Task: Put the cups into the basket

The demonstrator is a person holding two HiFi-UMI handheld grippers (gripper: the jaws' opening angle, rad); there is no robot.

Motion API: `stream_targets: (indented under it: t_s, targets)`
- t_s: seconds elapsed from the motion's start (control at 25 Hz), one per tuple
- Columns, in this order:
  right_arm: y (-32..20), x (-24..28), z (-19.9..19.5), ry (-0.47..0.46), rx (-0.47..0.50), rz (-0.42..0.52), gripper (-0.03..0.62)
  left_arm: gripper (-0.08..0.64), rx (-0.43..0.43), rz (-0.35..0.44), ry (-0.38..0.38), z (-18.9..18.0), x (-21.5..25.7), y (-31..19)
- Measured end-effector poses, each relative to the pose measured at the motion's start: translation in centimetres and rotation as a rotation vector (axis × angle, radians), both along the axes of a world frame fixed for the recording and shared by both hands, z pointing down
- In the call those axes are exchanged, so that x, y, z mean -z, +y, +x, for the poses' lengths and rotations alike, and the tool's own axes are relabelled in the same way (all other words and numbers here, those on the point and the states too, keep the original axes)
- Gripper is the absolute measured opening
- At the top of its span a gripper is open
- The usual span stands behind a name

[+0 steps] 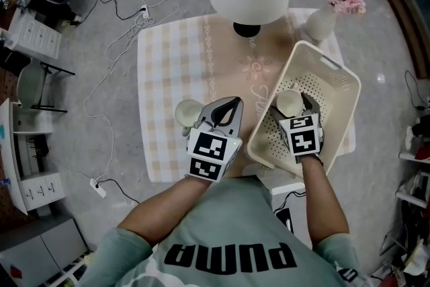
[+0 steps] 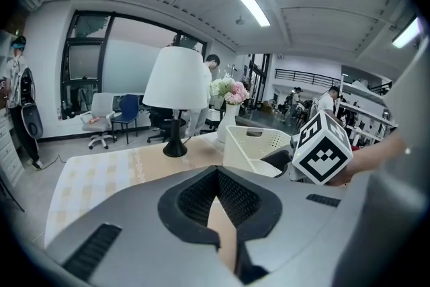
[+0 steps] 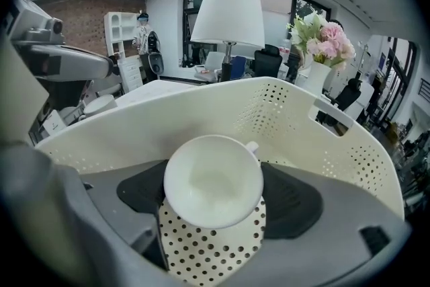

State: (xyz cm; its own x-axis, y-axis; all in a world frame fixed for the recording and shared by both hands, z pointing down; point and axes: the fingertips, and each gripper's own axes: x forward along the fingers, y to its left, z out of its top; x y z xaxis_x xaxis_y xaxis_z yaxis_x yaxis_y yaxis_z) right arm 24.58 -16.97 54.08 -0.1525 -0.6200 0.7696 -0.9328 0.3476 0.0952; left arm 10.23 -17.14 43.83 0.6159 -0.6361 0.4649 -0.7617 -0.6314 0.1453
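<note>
The right hand-held gripper [image 3: 216, 201] clasps a white cup [image 3: 212, 175] between its pads inside the perforated basket [image 3: 201, 111].

1. Your left gripper [image 1: 230, 107] hangs over the table's [image 1: 168, 64] near edge, jaws pressed together.
2. Your right gripper [image 1: 294, 106] sits toward the near right corner, jaws clamped on a cup [image 3: 213, 179].
3. Your bare forearms reach forward, roughly side by side.

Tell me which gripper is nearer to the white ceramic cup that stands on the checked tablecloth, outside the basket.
Left. The left gripper is just beside that cup; the right gripper is farther off, inside the cream perforated plastic basket, holding a second cup.
</note>
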Motion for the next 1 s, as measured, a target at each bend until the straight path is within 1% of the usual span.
stream_targets:
  t_s: [0.24,0.36,0.48,0.6,0.8,1.0]
  targets:
    - [0.6,0.3,0.0,-0.010,-0.010,-0.002,0.391,0.002,-0.018,0.004,0.008,-0.3,0.3,0.5]
    - [0.7,1.2,0.2,-0.011,-0.019,0.026,0.393,0.002,-0.029,0.013,0.014,-0.3,0.7,0.8]
    - [1.1,3.6,-0.2,-0.015,-0.033,0.078,0.393,0.002,-0.032,0.025,0.025,-0.7,1.3,1.1]
    - [1.4,6.7,-1.7,-0.034,-0.029,0.149,0.393,0.002,-0.022,0.035,0.036,-1.6,2.0,1.4]
    - [1.7,11.3,-5.4,-0.079,-0.022,0.270,0.391,0.002,0.009,0.044,0.055,-3.9,2.8,2.0]
    - [2.5,13.7,-9.1,-0.107,0.027,0.323,0.391,0.002,0.049,0.062,0.059,-7.0,3.6,3.1]
